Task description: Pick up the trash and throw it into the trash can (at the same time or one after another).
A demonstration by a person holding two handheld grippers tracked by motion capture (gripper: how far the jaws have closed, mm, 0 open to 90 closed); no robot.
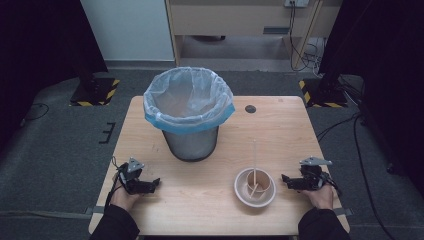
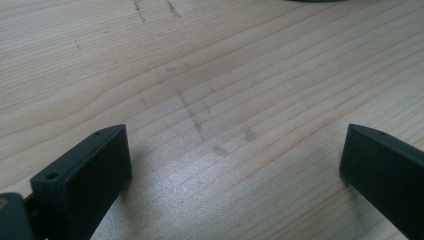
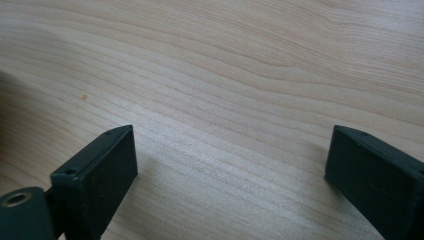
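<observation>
On the near right of the light wooden desk sits a shallow beige round bowl holding a small paper cup with a thin wooden stick standing in it. The right claw rests just right of the bowl, apart from it, its jaws spread wide over bare wood. The left claw lies at the near left, also released with nothing between its jaws. A grey mesh wastebasket lined with a translucent blue-edged bag stands at the far centre.
</observation>
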